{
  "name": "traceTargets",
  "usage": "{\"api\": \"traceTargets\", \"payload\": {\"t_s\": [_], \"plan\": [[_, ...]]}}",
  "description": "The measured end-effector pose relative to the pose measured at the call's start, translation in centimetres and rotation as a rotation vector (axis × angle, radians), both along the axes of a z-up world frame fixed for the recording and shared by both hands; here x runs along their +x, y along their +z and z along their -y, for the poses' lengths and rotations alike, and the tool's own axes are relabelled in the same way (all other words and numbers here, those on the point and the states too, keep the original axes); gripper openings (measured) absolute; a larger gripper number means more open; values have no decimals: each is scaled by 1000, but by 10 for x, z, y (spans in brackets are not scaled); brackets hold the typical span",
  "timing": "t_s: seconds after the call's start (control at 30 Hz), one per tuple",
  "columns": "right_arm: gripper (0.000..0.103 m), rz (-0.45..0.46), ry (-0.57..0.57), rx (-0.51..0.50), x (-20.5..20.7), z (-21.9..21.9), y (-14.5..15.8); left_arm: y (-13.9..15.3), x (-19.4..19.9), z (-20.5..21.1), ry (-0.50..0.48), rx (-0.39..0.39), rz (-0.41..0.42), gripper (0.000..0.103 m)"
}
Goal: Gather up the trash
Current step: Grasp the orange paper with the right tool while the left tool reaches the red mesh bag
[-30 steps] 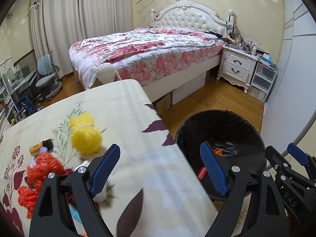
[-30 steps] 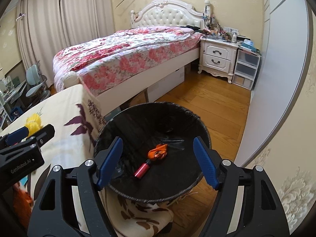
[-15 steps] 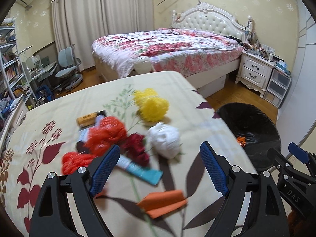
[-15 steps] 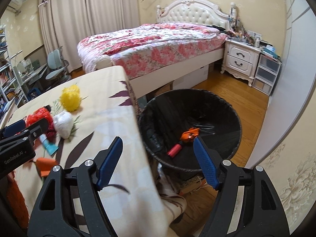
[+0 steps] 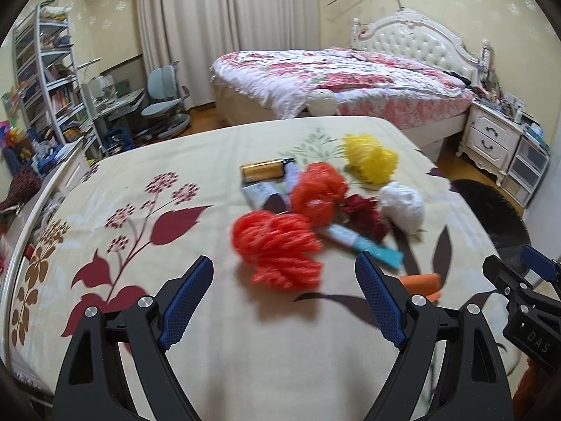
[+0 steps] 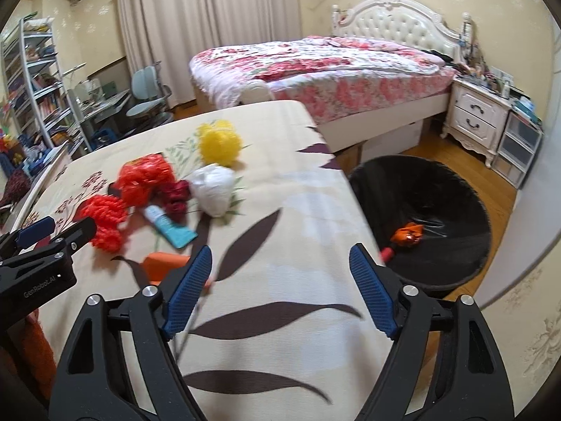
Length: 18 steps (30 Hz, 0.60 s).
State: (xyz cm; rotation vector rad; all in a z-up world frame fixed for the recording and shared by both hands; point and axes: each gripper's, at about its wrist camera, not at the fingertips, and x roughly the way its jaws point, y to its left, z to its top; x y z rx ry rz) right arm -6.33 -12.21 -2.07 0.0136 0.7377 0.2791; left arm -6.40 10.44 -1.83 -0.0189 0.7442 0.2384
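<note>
Flanking the table's (image 6: 280, 333) right edge, bin (image 6: 452, 189) sits apart.

Soft, even indoor light fills both views, with no glare and only faint shadows under the trash pile (image 5: 315, 207) ahead of the left gripper (image 5: 284, 301). Motion blur smears it. Fisheye distortion bends the edges; corners are black.
</note>
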Motion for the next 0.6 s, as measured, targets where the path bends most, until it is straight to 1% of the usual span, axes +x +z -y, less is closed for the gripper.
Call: {"api": "traceTargets", "payload": {"t_s": [0.2, 0.33, 0.43, 0.6], "plan": [[80, -18, 99, -10, -6, -40, -5, -9, -12, -36, 86, 2, -18, 83], [80, -37, 138, -25, -7, -59, -11, -14, -15, -53, 128, -11, -26, 83], [80, -53, 153, -41, -8, -69, -17, -15, -17, -59, 141, -18, -27, 83], [79, -85, 143, -62, -4, -74, -26, -17, -16, -60, 138, -31, -30, 83]]}}
